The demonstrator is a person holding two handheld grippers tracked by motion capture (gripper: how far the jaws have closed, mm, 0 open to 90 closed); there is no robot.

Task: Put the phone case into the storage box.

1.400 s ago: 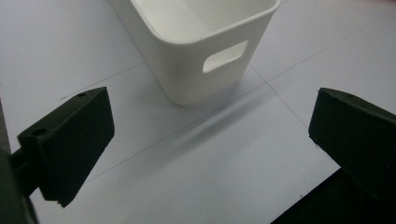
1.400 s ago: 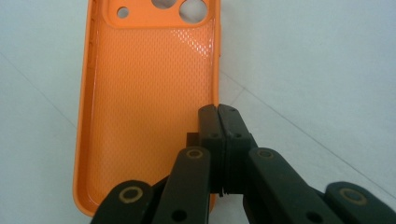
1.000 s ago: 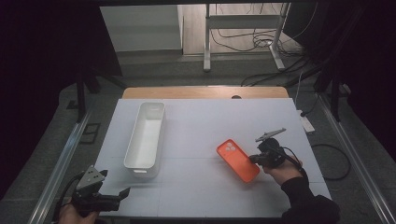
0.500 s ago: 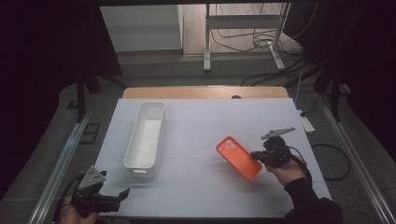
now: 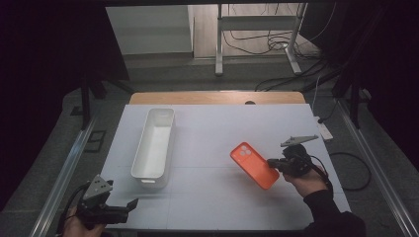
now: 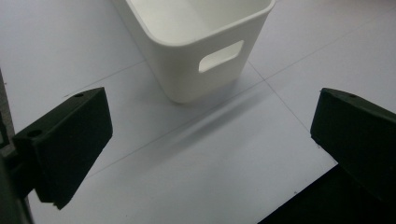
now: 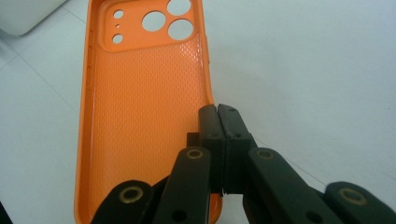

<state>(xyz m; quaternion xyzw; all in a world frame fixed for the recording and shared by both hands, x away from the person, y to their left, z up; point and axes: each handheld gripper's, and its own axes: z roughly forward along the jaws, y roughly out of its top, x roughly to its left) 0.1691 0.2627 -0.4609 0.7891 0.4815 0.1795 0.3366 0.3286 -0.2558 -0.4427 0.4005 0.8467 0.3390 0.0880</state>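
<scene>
The orange phone case [image 7: 140,116] lies open side up on the right part of the white surface [image 5: 212,143]. The right gripper [image 7: 218,116] has its fingers pinched on the case's side wall. To the left stands a white bin [image 5: 154,143]; the left gripper [image 6: 210,135] hovers near its end, fingers wide and empty.

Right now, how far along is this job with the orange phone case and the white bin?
Done: the right claw has shut on the side wall of the orange phone case, jaws pressed together on its rim. In hand: the case is gripped above the white table, well right of the bin. Left, probably: carrying it to the white bin, which looks empty. The left claw waits open near the bin's end.
</scene>
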